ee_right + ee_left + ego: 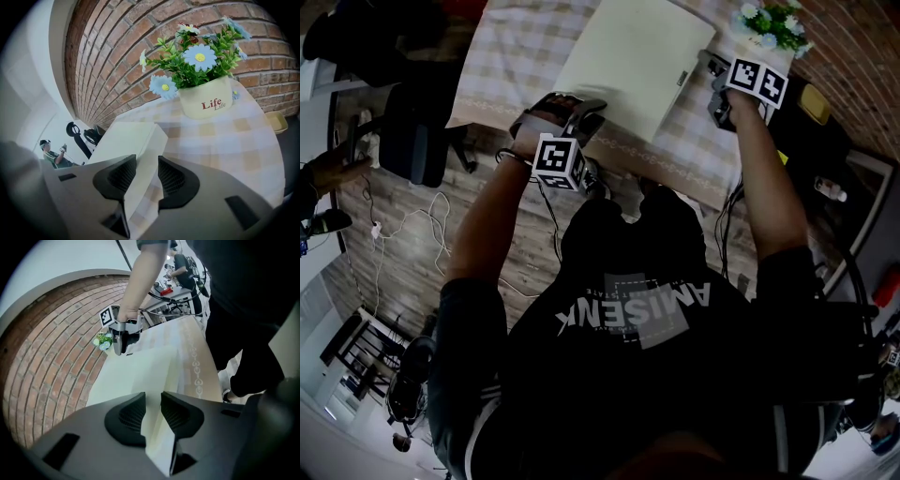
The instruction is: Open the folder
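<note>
- Cream card folder (637, 61), shut, flat on checked tablecloth (506, 56); likely light, stiff, slick-faced.
- Left gripper (152, 411) pinches its near edge; right gripper (146, 176) pinches its far corner.
- Best hold: top cover's free edge alone.
</note>
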